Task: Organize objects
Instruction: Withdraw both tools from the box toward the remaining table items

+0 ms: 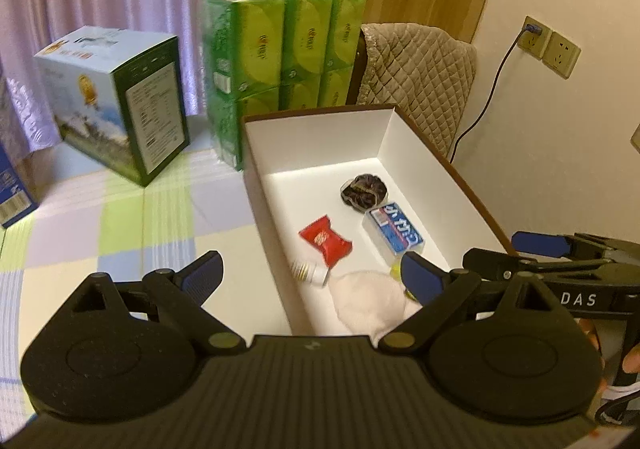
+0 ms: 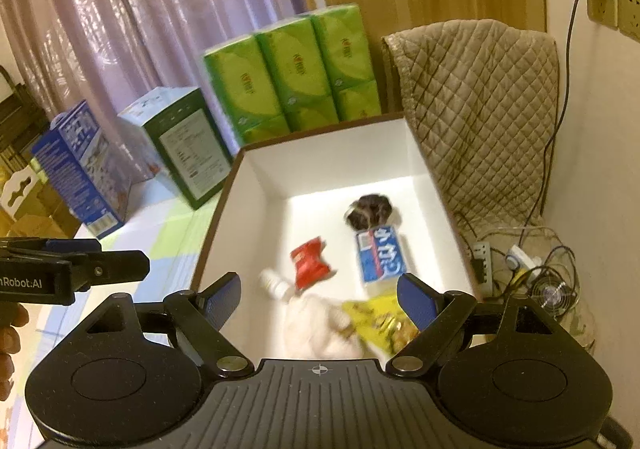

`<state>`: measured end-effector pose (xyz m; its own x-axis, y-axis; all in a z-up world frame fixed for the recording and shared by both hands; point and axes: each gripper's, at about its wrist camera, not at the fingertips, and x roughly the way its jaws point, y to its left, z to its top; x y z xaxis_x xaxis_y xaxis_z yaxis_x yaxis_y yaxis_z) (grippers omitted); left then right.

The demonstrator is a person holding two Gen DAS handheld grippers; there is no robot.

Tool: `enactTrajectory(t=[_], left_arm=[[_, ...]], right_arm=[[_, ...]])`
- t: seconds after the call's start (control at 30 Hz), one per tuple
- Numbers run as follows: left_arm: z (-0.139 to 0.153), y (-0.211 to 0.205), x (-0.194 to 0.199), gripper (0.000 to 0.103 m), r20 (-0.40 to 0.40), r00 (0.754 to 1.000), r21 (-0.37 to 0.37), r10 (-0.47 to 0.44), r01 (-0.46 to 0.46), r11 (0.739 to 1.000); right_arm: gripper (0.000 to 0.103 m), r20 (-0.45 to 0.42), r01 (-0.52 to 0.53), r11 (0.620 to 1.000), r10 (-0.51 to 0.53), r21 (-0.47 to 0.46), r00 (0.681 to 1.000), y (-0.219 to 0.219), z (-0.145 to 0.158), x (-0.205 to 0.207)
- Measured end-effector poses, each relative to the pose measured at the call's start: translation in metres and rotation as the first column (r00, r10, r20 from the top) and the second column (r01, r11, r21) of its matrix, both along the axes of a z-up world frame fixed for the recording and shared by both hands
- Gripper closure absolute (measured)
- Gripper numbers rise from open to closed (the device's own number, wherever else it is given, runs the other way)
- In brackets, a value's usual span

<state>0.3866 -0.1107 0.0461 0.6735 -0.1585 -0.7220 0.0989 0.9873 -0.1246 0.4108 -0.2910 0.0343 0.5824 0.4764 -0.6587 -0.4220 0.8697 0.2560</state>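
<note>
An open box with white walls and a brown rim stands on the checked tablecloth. On its floor lie a red packet, a blue-and-white pack, a dark scrunchie, a small white bottle, a pale cloth and a yellow packet. My left gripper is open over the box's near left wall and holds nothing. My right gripper is open above the near end of the box, also holding nothing.
Green tissue packs and a green-sided carton stand behind the box, with a blue carton at the left. To the right are a quilted chair cover, wall sockets, and a power strip, cables and a small fan.
</note>
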Motion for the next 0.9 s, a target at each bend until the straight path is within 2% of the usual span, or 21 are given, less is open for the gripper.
enactTrajectory(t=[0.37, 0.9], left_arm=[[0.001, 0.025, -0.061, 0.009, -0.012, 0.999, -0.011, 0.038, -0.038, 0.999], [-0.021, 0.088, -0.150, 0.009, -0.081, 0.985, -0.004, 0.151, -0.152, 0.988]], right_arm=[[0.020, -0.010, -0.019, 1.000, 0.019, 0.004, 1.000, 0.011, 0.003, -0.052], [0.020, -0.071, -0.169, 0.986, 0.168, 0.004, 0.983, 0.062, -0.018, -0.119]])
